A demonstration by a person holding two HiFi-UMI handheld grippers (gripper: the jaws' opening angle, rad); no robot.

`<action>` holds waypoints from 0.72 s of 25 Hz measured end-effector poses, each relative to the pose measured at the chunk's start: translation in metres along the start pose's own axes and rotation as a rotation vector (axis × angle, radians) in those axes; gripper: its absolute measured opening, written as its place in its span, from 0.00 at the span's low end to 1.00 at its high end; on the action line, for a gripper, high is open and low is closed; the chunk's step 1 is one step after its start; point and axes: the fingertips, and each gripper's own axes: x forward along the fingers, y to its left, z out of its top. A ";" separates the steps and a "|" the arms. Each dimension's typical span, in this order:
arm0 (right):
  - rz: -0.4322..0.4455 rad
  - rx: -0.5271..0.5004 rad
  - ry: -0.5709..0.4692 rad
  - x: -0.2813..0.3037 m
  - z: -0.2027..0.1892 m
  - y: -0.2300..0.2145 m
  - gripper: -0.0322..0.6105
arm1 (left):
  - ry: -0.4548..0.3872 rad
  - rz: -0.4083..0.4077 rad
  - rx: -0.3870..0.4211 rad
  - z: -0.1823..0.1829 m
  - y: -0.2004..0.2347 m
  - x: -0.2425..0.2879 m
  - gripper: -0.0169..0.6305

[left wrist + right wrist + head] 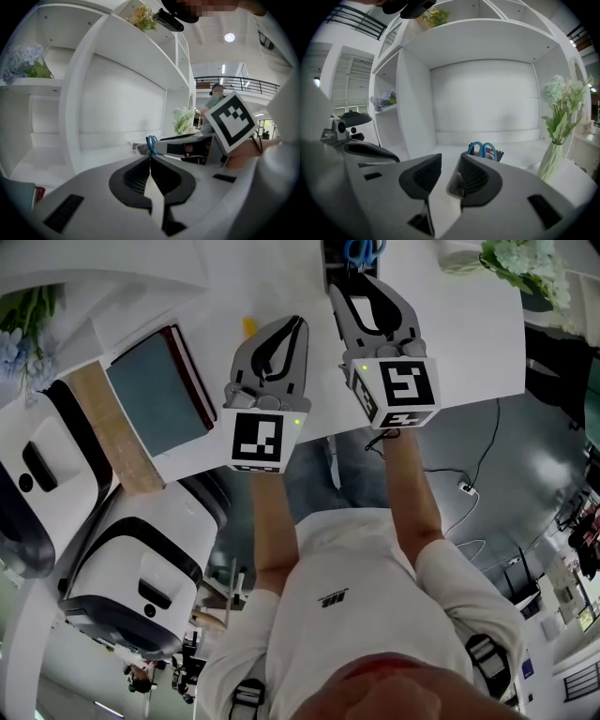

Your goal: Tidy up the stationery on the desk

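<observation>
While the right claw [449, 161] gapes, scissors [482, 149] stand beyond — apart.

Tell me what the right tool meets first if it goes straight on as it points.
Most likely the blue-handled scissors standing in the black holder, dead ahead of the right tool; depth is unclear.

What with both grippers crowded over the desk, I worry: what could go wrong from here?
The vase stands just right of the right gripper; a sideways swing might tip it. The scissors stick up from a holder straight ahead, and the narrowly parted fingers could shove it instead of gripping. The left gripper, shut, rides close alongside; the two may collide.
</observation>
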 end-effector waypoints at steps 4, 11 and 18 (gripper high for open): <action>0.062 -0.016 0.034 0.004 -0.007 0.031 0.23 | 0.010 0.041 -0.021 -0.011 0.015 -0.018 0.03; 0.171 -0.047 0.108 0.022 -0.032 0.089 0.23 | 0.012 0.116 -0.064 -0.033 0.047 -0.046 0.03; 0.250 -0.074 0.197 0.037 -0.057 0.128 0.23 | 0.033 0.154 -0.095 -0.053 0.062 -0.061 0.03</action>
